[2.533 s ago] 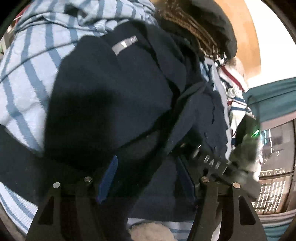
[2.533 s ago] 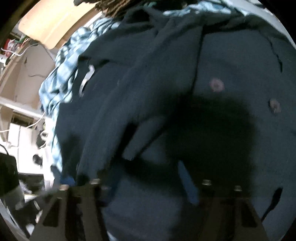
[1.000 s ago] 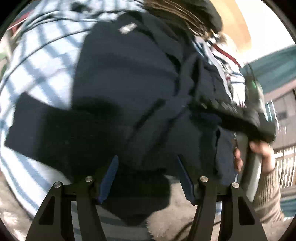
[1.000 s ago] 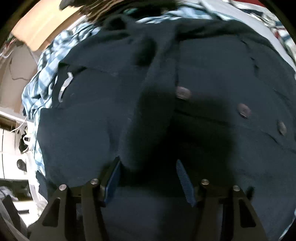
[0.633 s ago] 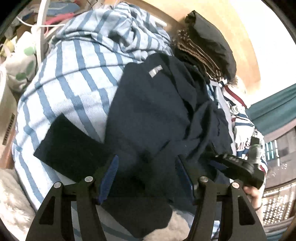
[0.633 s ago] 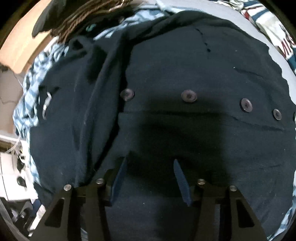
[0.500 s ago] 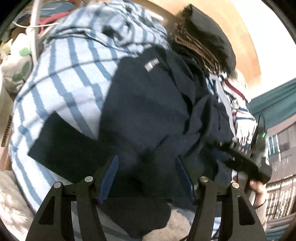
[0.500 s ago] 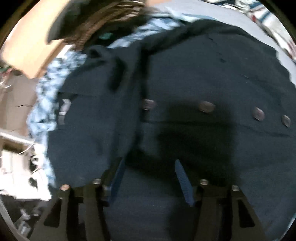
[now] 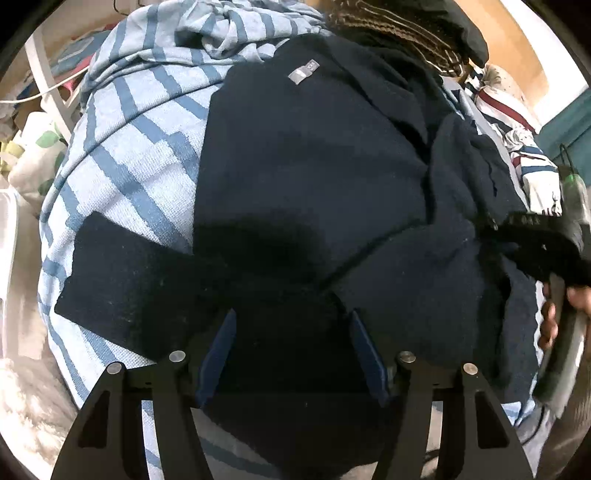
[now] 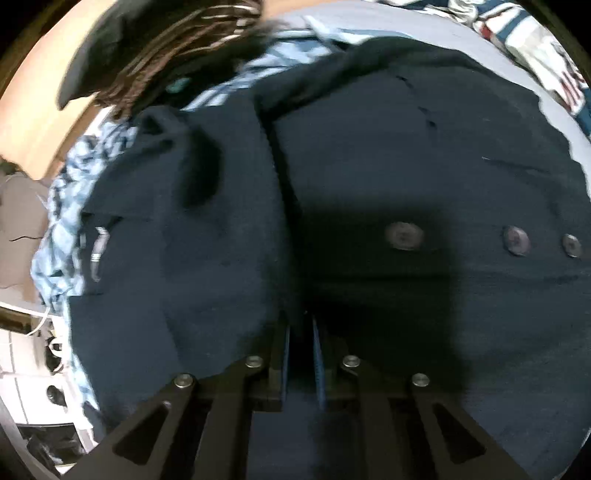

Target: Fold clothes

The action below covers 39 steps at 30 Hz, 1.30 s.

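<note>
- Your right gripper (image 10: 300, 332) is pointing steeply down with its jaws having just been closing; they are now nearly together, pinching a dark fold of the navy cardigan (image 10: 424, 177) where its front edge runs toward you.
- Your left gripper (image 9: 290, 332) is hovering with its jaws spread wide, dark cloth lying beneath them but not pressed by either blue pad (image 9: 218, 347).
- The cardigan is lying spread over the blue striped blanket (image 9: 140, 158), its grey neck label (image 9: 303, 72) at the far end, one sleeve (image 9: 110, 288) sticking out to the left and its buttons (image 10: 404, 236) running off to the right.
- You are risking a thin grab: if the right jaws are catching only the top layer, the lower panel is likely staying behind and the fold is coming out crooked.
- You may also be catching the blanket along with the knit, which would drag the bedding.
- With only one side held, lifting now is likely twisting the garment; the bunched cloth at the right (image 9: 465, 177) is already rumpled.
- The far clutter of clothes (image 9: 399, 26) is sitting close, so a long pull may be snagging it.
</note>
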### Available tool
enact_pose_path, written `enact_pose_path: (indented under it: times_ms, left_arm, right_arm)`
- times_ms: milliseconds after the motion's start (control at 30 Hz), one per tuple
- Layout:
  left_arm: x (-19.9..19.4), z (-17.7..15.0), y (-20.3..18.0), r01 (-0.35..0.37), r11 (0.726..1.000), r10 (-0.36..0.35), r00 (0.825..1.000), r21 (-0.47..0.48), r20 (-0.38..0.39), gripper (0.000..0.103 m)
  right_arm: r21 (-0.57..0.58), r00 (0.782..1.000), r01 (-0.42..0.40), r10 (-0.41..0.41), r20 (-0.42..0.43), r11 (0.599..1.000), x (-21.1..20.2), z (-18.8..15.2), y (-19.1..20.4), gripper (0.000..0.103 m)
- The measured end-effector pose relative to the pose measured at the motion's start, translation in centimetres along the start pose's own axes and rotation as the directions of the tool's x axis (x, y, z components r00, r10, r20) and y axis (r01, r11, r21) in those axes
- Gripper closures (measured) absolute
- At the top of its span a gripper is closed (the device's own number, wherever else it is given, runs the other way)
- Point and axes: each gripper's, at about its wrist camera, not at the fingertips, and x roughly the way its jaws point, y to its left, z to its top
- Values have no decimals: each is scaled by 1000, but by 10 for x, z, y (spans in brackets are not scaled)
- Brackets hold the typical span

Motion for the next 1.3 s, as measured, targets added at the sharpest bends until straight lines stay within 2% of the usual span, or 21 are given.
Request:
enact_pose_path:
  times_ms: [33, 100, 167, 267, 400, 467, 600, 633, 667, 700, 767, 800, 933, 1033, 1067, 1133, 1167, 1200, 1300]
  left_arm:
    - [-2, 1, 0, 18, 1000, -18, 1000, -7, 3, 39]
    - [-6, 4, 1, 56, 998, -56, 998, -21, 9, 39]
    - [-15, 9, 9, 147, 986, -145, 989, -77, 36, 39]
    - [-29, 15, 22, 280, 948, -269, 959, -153, 86, 39]
    - [-33, 20, 33, 322, 922, -300, 945, -214, 127, 39]
    - [-34, 22, 38, 342, 908, -314, 938, -244, 148, 39]
    - [-21, 26, 43, 346, 886, -320, 938, -308, 132, 39]
    - [-19, 25, 46, 346, 881, -320, 938, -323, 132, 39]
    - [-16, 23, 48, 347, 875, -321, 938, -337, 134, 39]
    - [-16, 24, 50, 359, 869, -326, 933, -342, 151, 39]
    - [-18, 26, 53, 382, 855, -337, 923, -350, 186, 39]
    - [-20, 30, 56, 403, 843, -344, 913, -356, 218, 39]
    - [-27, 59, 62, 474, 800, -371, 873, -368, 318, 39]
    - [-26, 98, 56, 467, 806, -353, 873, -365, 336, 39]
    - [-25, 111, 53, 458, 809, -340, 876, -368, 341, 39]
    - [-24, 134, 49, 452, 811, -330, 877, -370, 349, 39]
    - [-24, 142, 47, 465, 809, -344, 871, -360, 351, 39]
    - [-24, 150, 45, 477, 806, -358, 865, -350, 352, 39]
    - [-20, 173, 36, 502, 807, -400, 852, -310, 338, 39]
  right_arm:
    - [-15, 1000, 2, -2, -15, 1000, 0, -2, -2, 79]
    - [-31, 1000, -7, 7, -24, 999, -5, -6, -6, 56]
    - [-14, 1000, -23, 23, -4, 1000, -14, -4, -11, 54]
    - [7, 996, -70, 70, 50, 998, -29, 8, -11, 52]
    - [-48, 989, -120, 124, 81, 992, -36, 34, 7, 39]
    - [-90, 987, -132, 140, 83, 987, -32, 52, 26, 37]
    - [-162, 992, -94, 106, 69, 982, -2, 90, 68, 35]
    - [-174, 994, -81, 92, 57, 981, 9, 99, 77, 41]
    - [-192, 997, -68, 75, 29, 979, 23, 107, 84, 75]
    - [-213, 999, -40, 42, 4, 976, 34, 113, 88, 97]
    - [-252, 998, 61, -59, 15, 966, 48, 119, 94, 97]
    - [-258, 998, 65, -58, 32, 964, 47, 123, 96, 97]
    - [-246, 989, 14, 23, 143, 969, 14, 151, 110, 97]
    - [-267, 965, -69, 133, 228, 961, -10, 176, 132, 96]
    - [-276, 958, -84, 153, 242, 957, -12, 183, 138, 94]
    - [-283, 955, -112, 182, 233, 952, -8, 189, 143, 79]
    - [-283, 958, -145, 207, 201, 948, -5, 189, 141, 47]
    - [-277, 957, -179, 232, 172, 944, -3, 186, 135, 34]
    - [-228, 932, -260, 305, 193, 938, -13, 168, 95, 35]
